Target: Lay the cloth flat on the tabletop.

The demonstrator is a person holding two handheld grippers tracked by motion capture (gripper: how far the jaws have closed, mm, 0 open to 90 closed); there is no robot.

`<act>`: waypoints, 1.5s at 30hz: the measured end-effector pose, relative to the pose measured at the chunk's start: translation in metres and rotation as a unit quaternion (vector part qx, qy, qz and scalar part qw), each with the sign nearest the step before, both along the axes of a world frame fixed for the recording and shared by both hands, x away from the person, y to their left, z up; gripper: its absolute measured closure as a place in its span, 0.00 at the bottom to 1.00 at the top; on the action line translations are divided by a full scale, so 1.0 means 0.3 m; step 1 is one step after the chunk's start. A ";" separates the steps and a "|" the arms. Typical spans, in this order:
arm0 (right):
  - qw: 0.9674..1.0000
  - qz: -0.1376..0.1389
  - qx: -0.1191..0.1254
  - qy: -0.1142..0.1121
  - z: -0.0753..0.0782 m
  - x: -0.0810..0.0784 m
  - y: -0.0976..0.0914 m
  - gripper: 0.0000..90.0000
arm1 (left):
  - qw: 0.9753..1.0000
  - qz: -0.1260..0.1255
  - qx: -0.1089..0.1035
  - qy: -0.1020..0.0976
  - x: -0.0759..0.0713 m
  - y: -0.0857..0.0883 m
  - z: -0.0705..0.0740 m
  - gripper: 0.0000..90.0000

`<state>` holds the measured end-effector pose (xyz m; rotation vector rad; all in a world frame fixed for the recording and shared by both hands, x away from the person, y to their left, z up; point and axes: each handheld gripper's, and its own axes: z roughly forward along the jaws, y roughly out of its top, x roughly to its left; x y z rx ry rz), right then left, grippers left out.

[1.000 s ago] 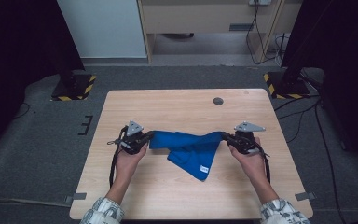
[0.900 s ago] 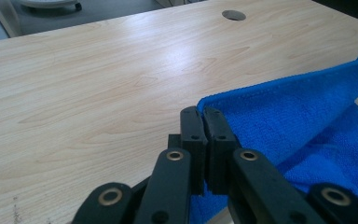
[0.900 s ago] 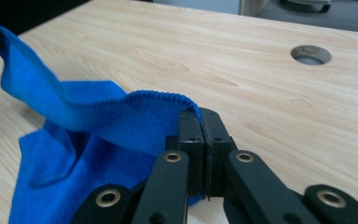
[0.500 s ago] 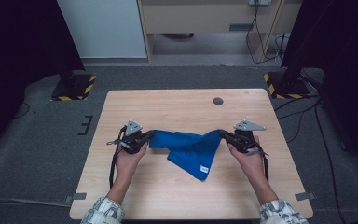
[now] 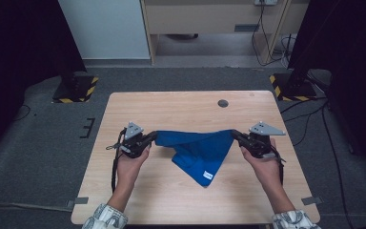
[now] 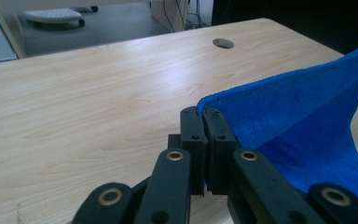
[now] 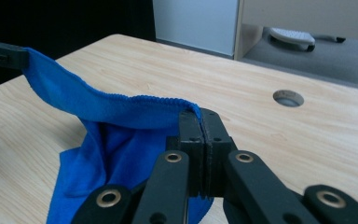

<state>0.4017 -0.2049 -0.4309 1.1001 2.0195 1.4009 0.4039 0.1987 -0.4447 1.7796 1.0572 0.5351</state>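
The left gripper [image 5: 151,139] has its jaws pressed together on one corner of the blue cloth [image 5: 198,150], and the right gripper [image 5: 236,135] pinches the opposite corner in the same way; in both gripper views the black pads meet with only the cloth hem between them. Between the two grippers the upper edge of the cloth runs almost straight, a little above the table [image 5: 181,112], while the rest hangs down in a folded triangle whose lowest point, with a small white label [image 5: 208,175], rests on the wood near the person's side. The step in hand appears to be lifting and stretching the cloth so that it opens. To do this well, I think both hands should rise at the same height and pull apart gently, so the edge stays tight but does not slip out from the pads. The hanging part is doubled, so a small shake may be needed to let it fall flat. The round hole [image 5: 223,103] is well apart.
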 end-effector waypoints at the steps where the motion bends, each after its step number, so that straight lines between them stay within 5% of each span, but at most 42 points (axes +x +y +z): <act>1: 1.000 0.002 0.000 -0.003 0.007 -0.004 0.001 0.99 | 1.000 0.000 0.000 -0.001 -0.003 -0.002 0.004 0.97; 12: 1.000 0.004 -0.011 -0.008 0.024 -0.013 -0.004 0.99 | 1.000 -0.006 -0.007 -0.005 -0.004 -0.025 0.030 0.97; 26: 1.000 -0.011 -0.001 -0.002 0.041 -0.016 -0.051 0.99 | 1.000 -0.012 0.010 -0.018 0.008 -0.044 0.083 0.97; 29: 1.000 -0.010 0.013 -0.001 0.059 -0.024 -0.060 0.99 | 1.000 -0.011 0.008 -0.021 0.007 -0.041 0.093 0.97; 45: 1.000 0.001 0.002 -0.029 0.185 -0.029 -0.049 0.98 | 0.999 -0.007 -0.020 -0.046 -0.053 -0.007 0.175 0.97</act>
